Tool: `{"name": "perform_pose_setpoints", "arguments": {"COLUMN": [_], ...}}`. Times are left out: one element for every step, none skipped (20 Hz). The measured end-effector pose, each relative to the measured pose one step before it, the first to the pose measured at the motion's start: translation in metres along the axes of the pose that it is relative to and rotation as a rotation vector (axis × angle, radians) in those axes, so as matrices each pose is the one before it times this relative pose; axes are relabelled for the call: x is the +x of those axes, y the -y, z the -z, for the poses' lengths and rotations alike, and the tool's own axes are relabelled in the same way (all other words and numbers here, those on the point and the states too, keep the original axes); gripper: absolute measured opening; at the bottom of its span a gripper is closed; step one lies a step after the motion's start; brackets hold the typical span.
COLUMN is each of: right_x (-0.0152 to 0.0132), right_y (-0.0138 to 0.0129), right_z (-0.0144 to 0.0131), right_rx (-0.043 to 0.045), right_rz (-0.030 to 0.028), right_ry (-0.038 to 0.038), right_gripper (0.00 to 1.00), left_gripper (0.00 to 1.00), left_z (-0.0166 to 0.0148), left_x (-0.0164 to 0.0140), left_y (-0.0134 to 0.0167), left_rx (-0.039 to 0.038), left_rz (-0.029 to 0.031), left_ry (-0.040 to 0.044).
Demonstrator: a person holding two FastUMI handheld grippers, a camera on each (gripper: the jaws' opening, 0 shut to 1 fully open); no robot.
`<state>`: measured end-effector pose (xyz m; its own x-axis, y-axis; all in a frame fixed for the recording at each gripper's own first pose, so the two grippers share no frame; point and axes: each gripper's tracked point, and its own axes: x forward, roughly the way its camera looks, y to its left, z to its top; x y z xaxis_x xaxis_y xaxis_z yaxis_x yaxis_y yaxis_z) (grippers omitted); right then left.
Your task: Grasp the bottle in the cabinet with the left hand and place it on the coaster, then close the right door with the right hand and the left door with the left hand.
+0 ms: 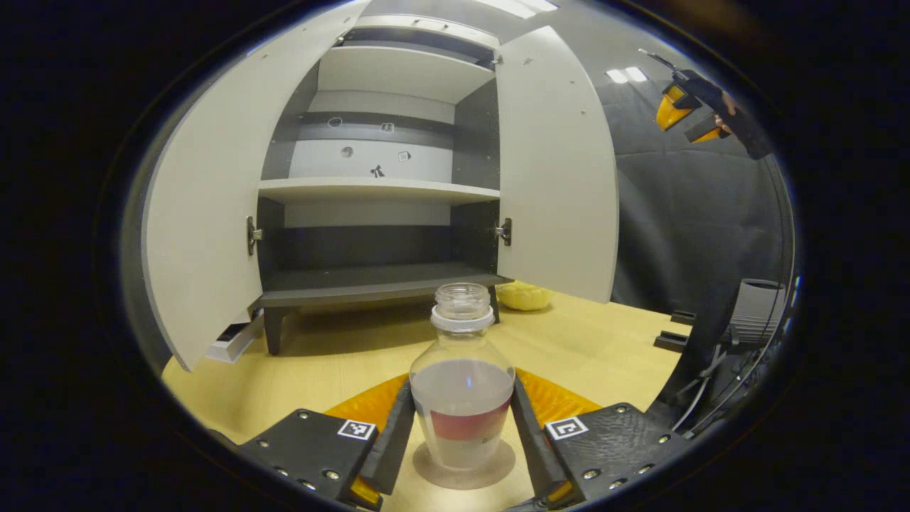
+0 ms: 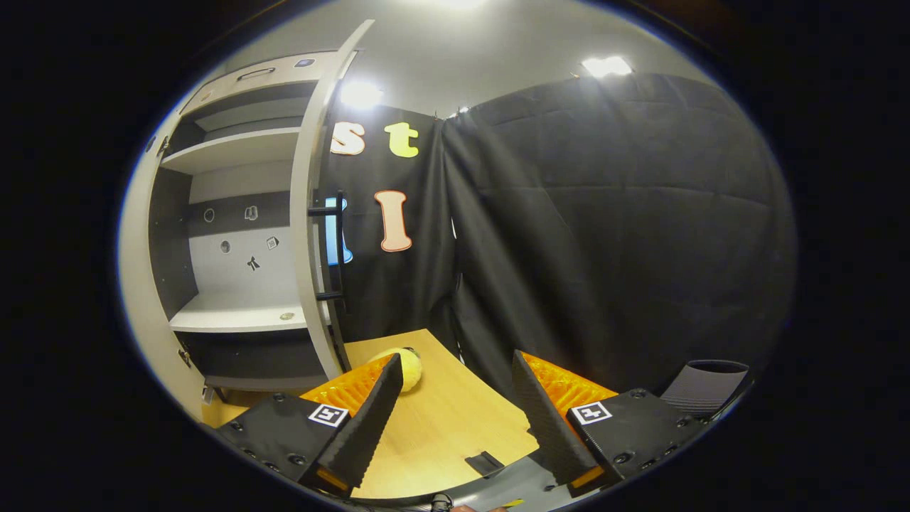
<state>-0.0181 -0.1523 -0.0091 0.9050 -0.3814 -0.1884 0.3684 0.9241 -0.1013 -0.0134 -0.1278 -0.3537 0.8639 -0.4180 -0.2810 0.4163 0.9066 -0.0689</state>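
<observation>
Clear capless bottle (image 1: 462, 384), red label

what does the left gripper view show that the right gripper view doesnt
Left gripper view alone: the bottle standing on the coaster between the left gripper fingers, which sit close beside it; whether they press it is unclear. Both cabinet doors are open, and the right gripper is raised at upper right.

Right gripper view alone: the right gripper up close, open and holding nothing, and the handle on the right door's outer face.

Shared: the open cabinet with bare shelves, the wooden table and a yellow object by the cabinet's foot.
</observation>
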Motion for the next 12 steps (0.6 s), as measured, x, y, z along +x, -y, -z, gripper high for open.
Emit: {"name": "perform_pose_setpoints", "arguments": {"right_x": [0.00081, 0.00109, 0.00006, 0.00053, 0.00098, 0.00191, 0.00176, 0.00269, 0.00302, 0.00239, 0.00359, 0.00284], "right_y": [0.00187, 0.00221, 0.00110, 0.00148, 0.00111, 0.00133, 0.00198, 0.00204, 0.00083, -0.00001, -0.00076, -0.00234], "right_z": [0.00279, 0.00386, 0.00161, 0.00364, 0.00202, 0.00082, 0.00061, -0.00021, -0.00049, 0.00171, 0.00085, 0.00145], "right_rx": [-0.00455, 0.00107, 0.00927, 0.01387, 0.01237, 0.00793, 0.00325, 0.00036, -0.00104, -0.00070, 0.00070, 0.00470], "right_rz": [0.00494, 0.00590, 0.00362, 0.00304, 0.00220, 0.00439, 0.00528, 0.00397, 0.00235, 0.00322, -0.00177, -0.00640], "right_ry": [-0.00463, -0.00710, -0.00715, -0.00961, -0.00903, -0.00474, 0.00028, 0.00226, 0.00390, 0.00363, 0.00350, 0.00173], "right_gripper": [0.93, 0.93, 0.93, 0.93, 0.93, 0.93, 0.93, 0.93, 0.98, 0.98, 0.98, 0.98], "left_gripper": [0.81, 0.86, 0.92, 0.92, 0.99, 0.92, 0.92, 0.92, 0.92, 0.92, 0.92, 0.92], "left_z": [-0.00150, -0.00167, -0.00238, -0.00249, -0.00604, -0.00616, -0.01023, -0.00819, -0.00992, -0.00888, -0.01000, -0.01104], "left_x": [-0.00138, -0.00142, -0.00104, -0.00235, -0.00248, -0.00331, -0.00435, -0.00597, -0.00578, -0.00665, -0.00752, -0.00878], "left_y": [-0.00055, -0.00071, 0.00002, 0.00050, -0.00065, -0.00085, -0.00100, -0.00103, -0.00029, -0.00020, -0.00098, -0.00144], "left_rx": [0.00309, 0.00209, 0.00139, 0.00294, 0.00050, -0.00424, -0.01270, -0.01517, -0.01477, -0.01355, -0.01647, -0.02195], "left_rz": [-0.00241, -0.00264, 0.00294, -0.00107, -0.00246, -0.00335, -0.00634, -0.00504, -0.00593, -0.01124, -0.01244, -0.01531], "left_ry": [-0.00203, -0.00170, -0.00410, 0.00204, 0.00429, 0.00359, 0.00697, 0.00746, 0.00742, 0.00610, 0.00101, 0.00463]}}
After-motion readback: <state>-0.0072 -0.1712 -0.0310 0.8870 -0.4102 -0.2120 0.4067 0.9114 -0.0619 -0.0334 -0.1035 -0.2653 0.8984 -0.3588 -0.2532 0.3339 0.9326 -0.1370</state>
